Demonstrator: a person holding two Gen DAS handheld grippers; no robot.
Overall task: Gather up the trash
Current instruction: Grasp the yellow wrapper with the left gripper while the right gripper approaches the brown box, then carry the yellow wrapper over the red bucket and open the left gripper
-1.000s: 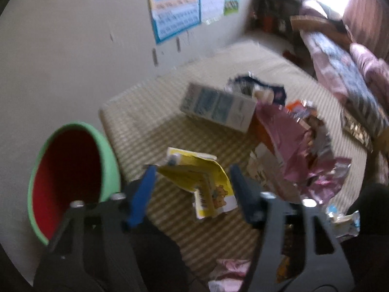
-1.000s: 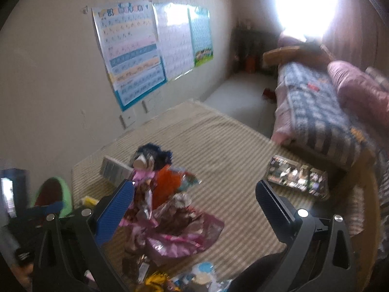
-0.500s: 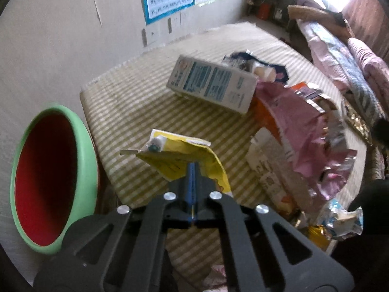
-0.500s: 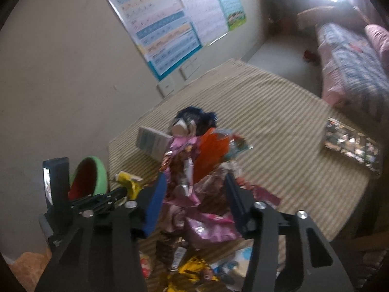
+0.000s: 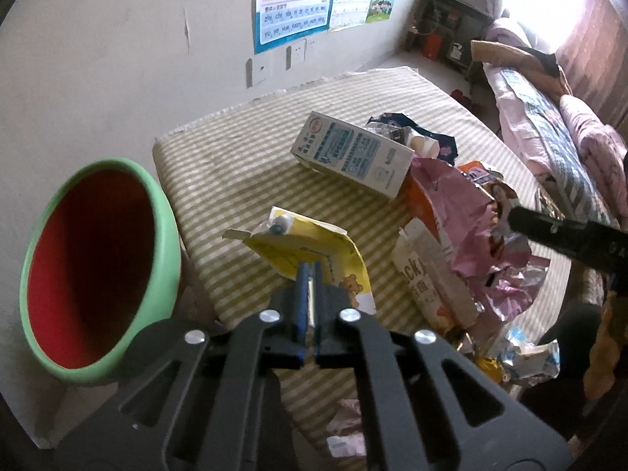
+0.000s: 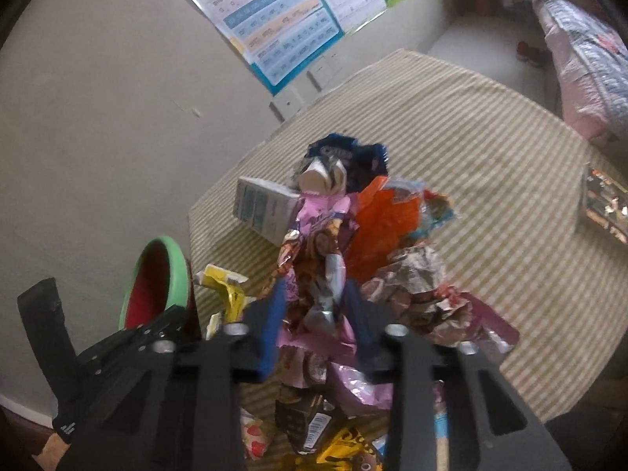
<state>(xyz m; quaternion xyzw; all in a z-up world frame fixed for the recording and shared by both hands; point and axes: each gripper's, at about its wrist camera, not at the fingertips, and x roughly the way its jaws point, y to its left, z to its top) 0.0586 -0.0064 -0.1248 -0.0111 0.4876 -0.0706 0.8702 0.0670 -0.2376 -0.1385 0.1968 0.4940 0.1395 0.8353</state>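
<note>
Both grippers have a bite now: the left gripper is pinched tight on the near edge of the yellow pouch, the right gripper is clamped on the pink wrapper in the trash pile mid-table. I'd lift each slowly so the crinkly foil doesn't snag its neighbours, then swing left to the green bin beside the table. Both tools point steeply down at the cloth.

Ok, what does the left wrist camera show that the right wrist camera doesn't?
Only the left wrist view shows the left gripper shut on the yellow wrapper. Only the right wrist view shows the right gripper shut on the pink wrapper, plus the dark blue wrapper's front. Both show the green bin, white carton and striped tablecloth.
</note>
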